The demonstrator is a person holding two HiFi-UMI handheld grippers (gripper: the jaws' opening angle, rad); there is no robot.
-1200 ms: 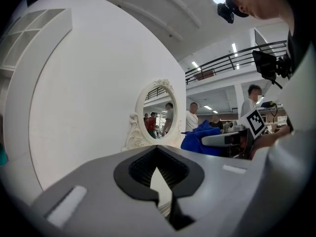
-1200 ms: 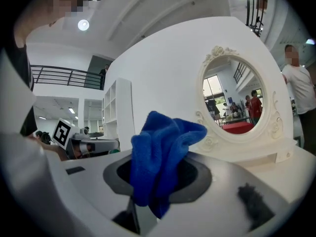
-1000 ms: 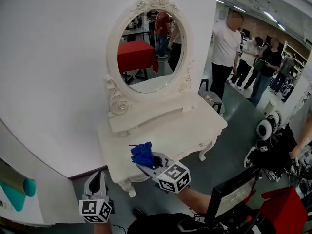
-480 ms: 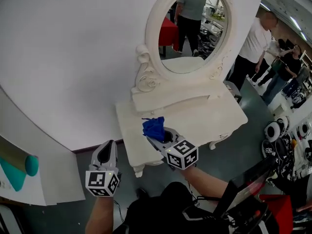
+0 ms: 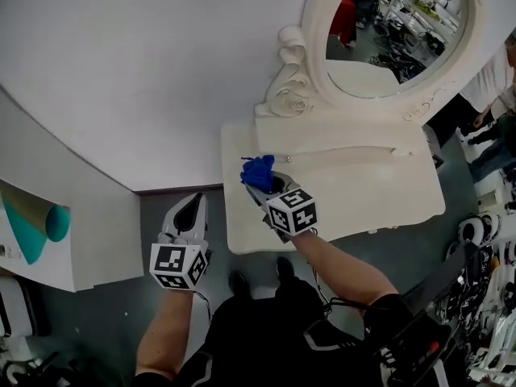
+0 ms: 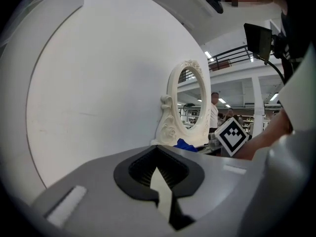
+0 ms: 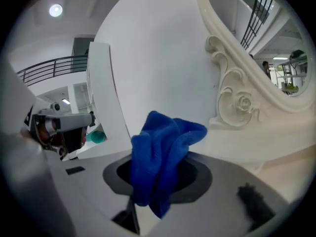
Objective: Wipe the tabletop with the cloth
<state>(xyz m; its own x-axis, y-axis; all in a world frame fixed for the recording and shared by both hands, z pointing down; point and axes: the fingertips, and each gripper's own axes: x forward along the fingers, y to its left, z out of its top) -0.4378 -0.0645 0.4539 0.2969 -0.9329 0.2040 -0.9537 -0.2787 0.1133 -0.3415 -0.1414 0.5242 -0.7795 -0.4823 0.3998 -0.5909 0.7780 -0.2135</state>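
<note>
In the head view, your right gripper (image 5: 270, 190) holds the crumpled blue terry cloth (image 5: 258, 172) over the left part of the cream carved dressing table (image 5: 363, 192). Your left gripper (image 5: 193, 208) hangs just off that table's left edge. In the left gripper view, its jaws meet on nothing. In the right gripper view, the jaws clamp the cloth.

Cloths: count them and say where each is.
1. The blue cloth is clamped in the right gripper's jaws, over the left part of the white dressing table. Others could be hidden.
</note>
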